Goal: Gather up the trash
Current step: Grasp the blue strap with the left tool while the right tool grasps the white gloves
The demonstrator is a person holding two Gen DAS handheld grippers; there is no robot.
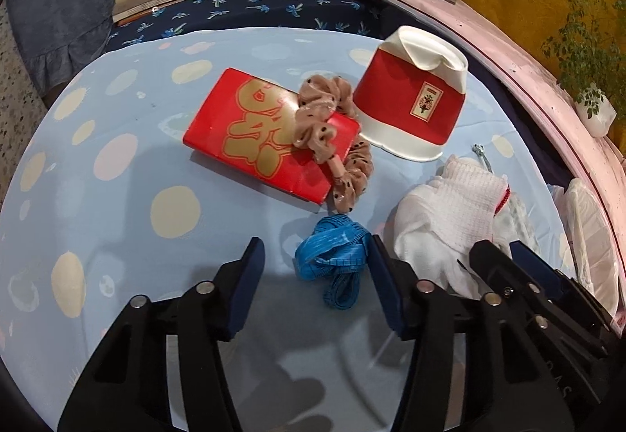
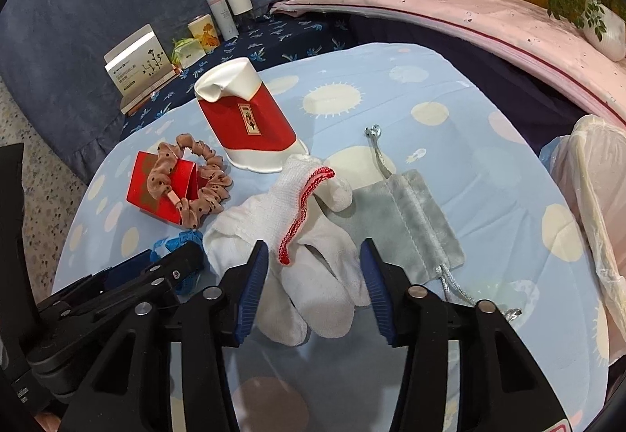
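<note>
Presently, both jaws stand apart: the left gripper (image 1: 315,269) hovers with the blue ribbon (image 1: 332,256) between its jaws, the right gripper (image 2: 313,271) straddling the white glove (image 2: 309,267); close low, centred, so the fabric bunches securely.

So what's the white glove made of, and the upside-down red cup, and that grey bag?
The white glove looks like knitted cotton: you can see a ribbed weave and a red stitched cuff. The red cup seems to be thin paper with a smooth printed finish; its white base is dented and creased. The grey bag looks like soft velvety fabric, matte and fuzzy, with a silvery cord.
</note>
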